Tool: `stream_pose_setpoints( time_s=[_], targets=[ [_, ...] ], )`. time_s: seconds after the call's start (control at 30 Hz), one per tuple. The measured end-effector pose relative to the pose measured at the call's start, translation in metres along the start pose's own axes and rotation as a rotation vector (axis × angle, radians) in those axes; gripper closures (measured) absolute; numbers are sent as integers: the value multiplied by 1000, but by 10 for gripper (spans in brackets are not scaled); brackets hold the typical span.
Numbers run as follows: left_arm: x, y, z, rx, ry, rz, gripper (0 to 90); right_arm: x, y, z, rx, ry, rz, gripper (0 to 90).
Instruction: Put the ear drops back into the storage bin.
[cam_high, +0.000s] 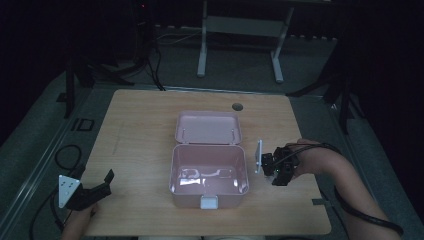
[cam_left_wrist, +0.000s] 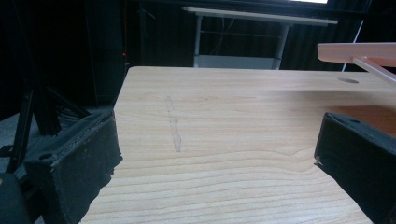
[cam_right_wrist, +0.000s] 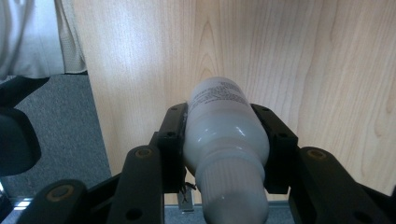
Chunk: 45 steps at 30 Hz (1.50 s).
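Two grippers work over a wooden surface (cam_high: 140, 130). At centre frame in the high view sits an open pink box (cam_high: 209, 172), its lid (cam_high: 208, 127) laid back toward the top of the frame. Just right of the box, the right gripper (cam_high: 278, 166) has its fingers clamped on a white bottle (cam_right_wrist: 224, 140), cap toward the camera in the right gripper view. At lower left, the left gripper (cam_high: 92, 190) has its fingers (cam_left_wrist: 74, 163) spread apart, holding nothing.
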<state>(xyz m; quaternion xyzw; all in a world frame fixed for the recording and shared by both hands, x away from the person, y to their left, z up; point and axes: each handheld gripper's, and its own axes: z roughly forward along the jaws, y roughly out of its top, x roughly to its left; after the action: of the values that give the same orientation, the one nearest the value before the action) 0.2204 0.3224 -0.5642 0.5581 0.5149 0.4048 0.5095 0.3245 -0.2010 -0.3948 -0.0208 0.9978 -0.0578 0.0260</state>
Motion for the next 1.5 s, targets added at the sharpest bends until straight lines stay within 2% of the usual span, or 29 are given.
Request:
stream_pose_setpoints(
  time_s=[0.33,0.63,0.8,1.1,1.23,1.5],
  targets=[
    [0,0,0,0,0,0,4,-1,12,-27,-4,-22,3,596],
    [0,0,0,0,-1,-1,4,-1,28,-41,-10,-27,-14,596],
    [0,0,0,0,-1,-2,4,-1,35,-44,-17,-26,-29,596],
    [0,0,0,-1,-3,-3,4,-2,61,-51,-31,-32,-62,596],
    [0,0,0,-1,-4,-3,4,-3,71,-51,-44,-33,-83,596],
    [0,0,0,0,-4,-4,4,-5,87,-45,-48,-44,-93,596]
  ],
)
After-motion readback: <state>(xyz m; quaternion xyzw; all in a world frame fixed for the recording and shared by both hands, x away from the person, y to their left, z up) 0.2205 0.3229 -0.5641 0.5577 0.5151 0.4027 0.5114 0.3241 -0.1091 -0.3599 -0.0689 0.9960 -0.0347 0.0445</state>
